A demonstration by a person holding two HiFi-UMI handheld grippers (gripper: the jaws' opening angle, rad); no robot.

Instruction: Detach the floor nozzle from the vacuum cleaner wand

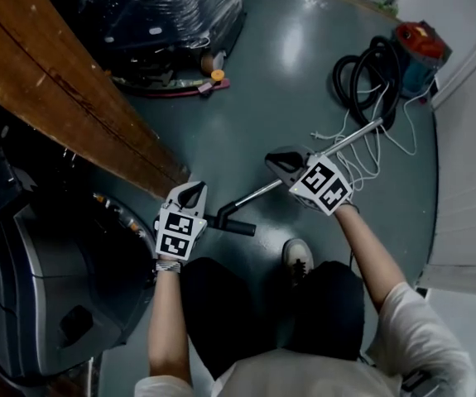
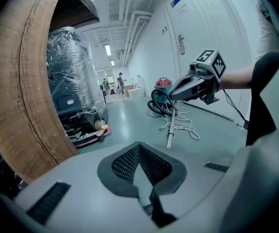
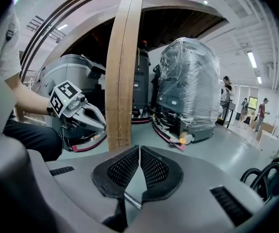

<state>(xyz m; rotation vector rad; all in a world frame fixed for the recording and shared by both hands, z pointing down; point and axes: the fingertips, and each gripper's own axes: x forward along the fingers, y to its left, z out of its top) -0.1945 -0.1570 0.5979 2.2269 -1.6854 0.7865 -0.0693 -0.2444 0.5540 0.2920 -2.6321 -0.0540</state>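
**A:** What have you got on?

**B:** A white T-shirt (image 1: pixel 304 375) with short sleeves, black trousers (image 1: pixel 221 300) and a pale grey shoe (image 1: pixel 297 259).

**A:** And the tools in your hands?

**B:** My left gripper (image 1: pixel 192 191) and my right gripper (image 1: pixel 281 162) look alike. Each has a smooth light-grey shell that narrows towards the far end, with a dark slot on either side. The pads (image 3: pixel 122 171) are black with a fine mesh pattern. At the near end, by my wrist, each carries a white cube (image 1: pixel 324 184) printed with black square markers.

**A:** Any wires?

**B:** A thin black cable (image 2: pixel 234 111) hangs from the right one, near my forearm.
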